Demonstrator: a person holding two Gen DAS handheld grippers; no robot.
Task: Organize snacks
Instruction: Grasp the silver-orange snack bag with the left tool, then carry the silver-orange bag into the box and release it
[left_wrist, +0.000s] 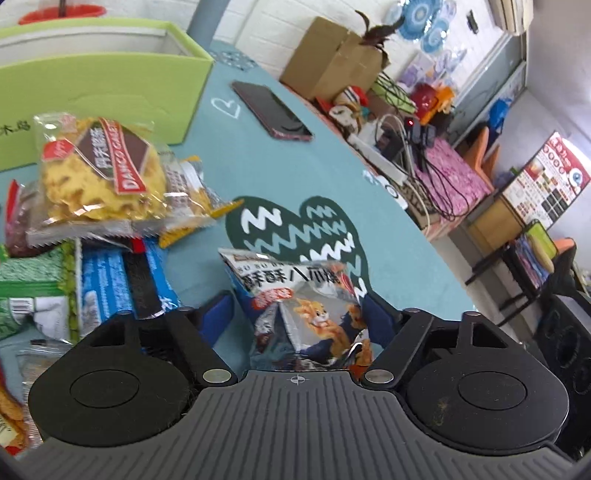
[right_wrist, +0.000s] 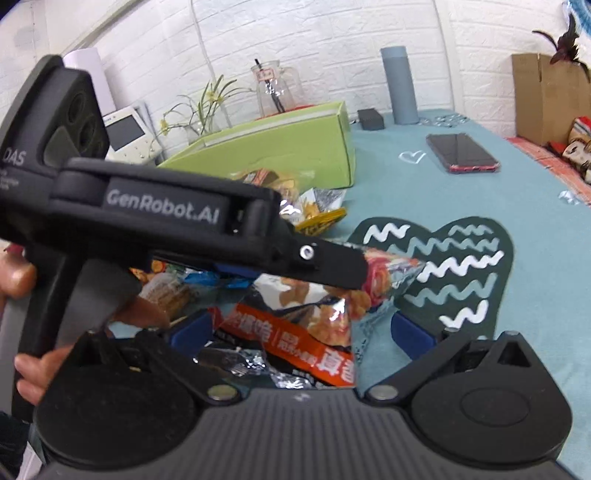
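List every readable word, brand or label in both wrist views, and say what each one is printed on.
"DANCO CAKE": red band on the clear-wrapped yellow cake packet.
"GenRobot.AI": side of the black left gripper.
"DAS": black gripper body; smaller print beneath is unreadable.
Large Chinese characters on the silver snack bag and the orange-banded foil snack bag: visible, not transcribed.
Red and white poster: too small.

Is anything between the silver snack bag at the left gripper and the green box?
Yes. A heap of snack packets, topped by a clear packet of yellow cakes, lies between the silver snack bag and the green cardboard box, in front of its near wall. Above the heap, nothing visible blocks the way.
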